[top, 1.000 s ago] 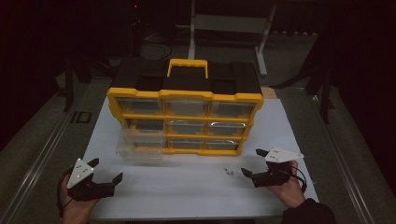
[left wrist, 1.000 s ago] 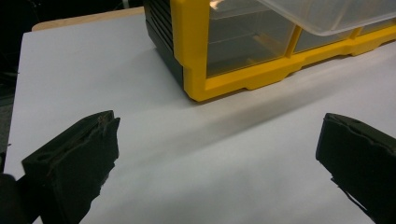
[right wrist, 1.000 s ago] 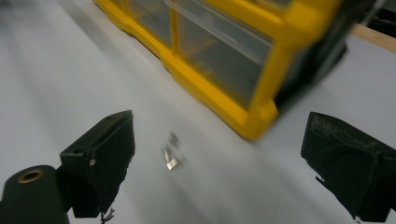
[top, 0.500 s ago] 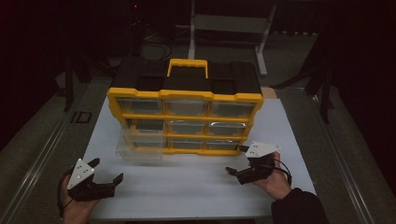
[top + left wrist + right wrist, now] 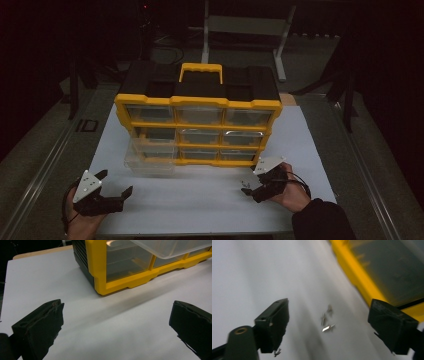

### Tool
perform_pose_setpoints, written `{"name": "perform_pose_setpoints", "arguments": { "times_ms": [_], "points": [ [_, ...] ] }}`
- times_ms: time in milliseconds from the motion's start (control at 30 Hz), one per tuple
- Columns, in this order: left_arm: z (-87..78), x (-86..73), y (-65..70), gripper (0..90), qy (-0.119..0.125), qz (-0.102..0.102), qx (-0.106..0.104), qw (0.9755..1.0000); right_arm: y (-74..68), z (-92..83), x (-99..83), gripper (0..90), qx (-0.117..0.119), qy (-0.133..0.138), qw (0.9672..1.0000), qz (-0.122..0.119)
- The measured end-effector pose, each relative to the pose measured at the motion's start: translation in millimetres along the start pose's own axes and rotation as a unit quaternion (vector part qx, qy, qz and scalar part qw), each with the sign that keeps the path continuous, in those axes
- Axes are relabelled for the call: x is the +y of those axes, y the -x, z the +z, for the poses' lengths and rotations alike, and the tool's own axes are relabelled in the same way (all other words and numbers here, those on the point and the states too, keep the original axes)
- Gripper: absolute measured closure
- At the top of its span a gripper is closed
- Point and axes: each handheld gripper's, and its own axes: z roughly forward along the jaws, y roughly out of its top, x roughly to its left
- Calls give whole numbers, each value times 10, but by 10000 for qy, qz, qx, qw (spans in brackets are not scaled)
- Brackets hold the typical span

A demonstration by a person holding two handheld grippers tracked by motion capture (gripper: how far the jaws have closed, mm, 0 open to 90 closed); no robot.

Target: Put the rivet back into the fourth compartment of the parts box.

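The right gripper (image 5: pixel 252 186) sits low over the white table (image 5: pixel 310 150), near its front right corner and just in front of the right end of the yellow and black drawer cabinet (image 5: pixel 200 120). Its jaws stand wide apart and have just been closing a little; nothing is gripped between them. In the right gripper view, a few small metal screws (image 5: pixel 327 319) lie on the white table in the gap between the two black jaws, untouched by either one. That view is blurred, so the exact count of the screws is hard to tell. They are tiny, shiny and silver, lying close together, just in front of the cabinet's yellow bottom edge.

The left gripper (image 5: pixel 116 184) rests near the front left corner of the table, also spread wide and holding nothing. In the left gripper view, its jaws frame bare white table, with the cabinet's lower left corner ahead of them.

The cabinet stands upright in the middle of the table, with a yellow handle (image 5: pixel 201 72) on its black top and three rows of clear drawers. One clear drawer (image 5: pixel 150 157) at the lower left is pulled out and juts forward over the table.
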Motion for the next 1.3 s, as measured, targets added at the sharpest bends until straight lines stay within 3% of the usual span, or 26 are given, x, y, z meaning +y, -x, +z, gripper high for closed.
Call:
{"name": "perform_pose_setpoints", "arguments": {
  "times_ms": [67,100,200,333,567,767,967,1300],
  "points": [
    [2,0,0,1,-8,1,-6,10000,1,51,-30,250,106,-244,9996,-117],
    [4,0,2,1,-12,4,-8,10000,1,51,-30,250,106,-244,9996,-117],
    [11,0,6,1,-26,3,-15,10000,15,103,-59,360,352,-469,9980,-250],
    [15,-1,7,2,-34,0,-25,10000,46,187,-68,491,465,-680,9963,-228],
    [16,-2,6,2,-51,16,-35,10000,138,289,-90,553,567,-819,9949,-170],
    [18,-2,9,1,-52,22,-38,10000,215,285,-108,691,632,-766,9951,-13],
    [16,-3,8,1,-60,20,-39,10000,187,260,-114,824,583,-855,9946,-65],
    [21,-3,10,1,-70,32,-40,10000,128,137,-142,835,515,-1077,9928,-55]
  ]
}}
